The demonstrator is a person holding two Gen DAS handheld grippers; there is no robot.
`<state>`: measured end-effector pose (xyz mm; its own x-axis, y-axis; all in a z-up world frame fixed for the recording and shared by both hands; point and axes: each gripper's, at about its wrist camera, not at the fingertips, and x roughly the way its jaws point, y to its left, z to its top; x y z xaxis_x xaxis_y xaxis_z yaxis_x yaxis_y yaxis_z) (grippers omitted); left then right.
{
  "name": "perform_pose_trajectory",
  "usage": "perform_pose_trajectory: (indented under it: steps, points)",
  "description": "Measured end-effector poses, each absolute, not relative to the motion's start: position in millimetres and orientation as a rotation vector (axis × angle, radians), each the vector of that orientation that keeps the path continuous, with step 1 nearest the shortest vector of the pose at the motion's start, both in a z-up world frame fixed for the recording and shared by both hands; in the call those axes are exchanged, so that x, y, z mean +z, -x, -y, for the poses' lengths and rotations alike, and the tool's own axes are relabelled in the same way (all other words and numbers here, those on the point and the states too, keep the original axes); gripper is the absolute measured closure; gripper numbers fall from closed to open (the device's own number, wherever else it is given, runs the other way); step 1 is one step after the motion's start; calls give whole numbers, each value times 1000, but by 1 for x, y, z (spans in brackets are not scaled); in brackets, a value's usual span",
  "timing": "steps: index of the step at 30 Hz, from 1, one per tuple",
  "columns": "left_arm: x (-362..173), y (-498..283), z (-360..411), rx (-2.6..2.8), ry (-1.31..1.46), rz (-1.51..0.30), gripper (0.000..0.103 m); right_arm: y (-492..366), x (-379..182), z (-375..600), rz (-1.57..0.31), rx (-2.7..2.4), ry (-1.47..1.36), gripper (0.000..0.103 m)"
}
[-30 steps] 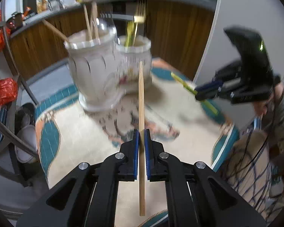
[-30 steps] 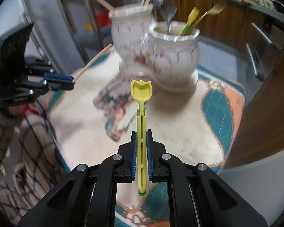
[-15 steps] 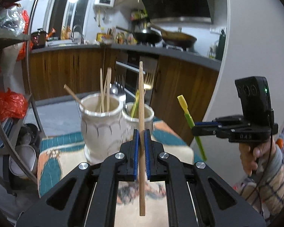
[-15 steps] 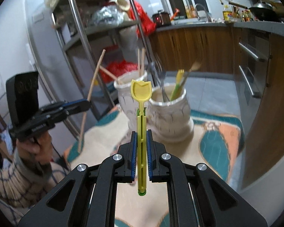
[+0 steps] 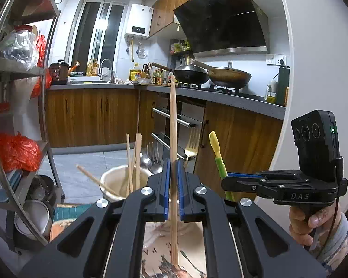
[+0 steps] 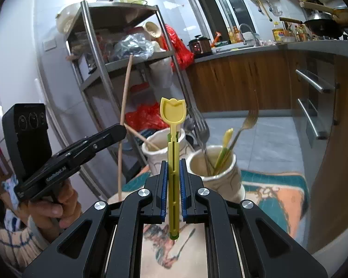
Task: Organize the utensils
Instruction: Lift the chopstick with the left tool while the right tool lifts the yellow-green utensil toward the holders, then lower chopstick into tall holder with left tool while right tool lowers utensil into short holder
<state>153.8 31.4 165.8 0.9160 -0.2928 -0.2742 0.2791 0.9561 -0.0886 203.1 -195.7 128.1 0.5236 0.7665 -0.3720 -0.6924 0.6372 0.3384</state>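
Left gripper clamped on chopstick, right gripper on yellow spoon, both held above table. Chopstick best lowered upright into chopstick jar, spoon into fork jar; release only once inside rim.

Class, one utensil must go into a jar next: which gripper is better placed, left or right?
Probably left: the left gripper holds its chopstick close over the chopstick jar. The right gripper, holding the yellow spoon, sits farther from the fork jar.

"DAS" in white on the right gripper body — the print on the left gripper is too blurred to read.
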Motion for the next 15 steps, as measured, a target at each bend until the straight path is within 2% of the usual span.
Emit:
perform_pose_trajectory:
  steps: [15]
  points:
    - [169, -190, -49, -229, 96, -257, 97, -237, 130, 192, -474, 862, -241, 92]
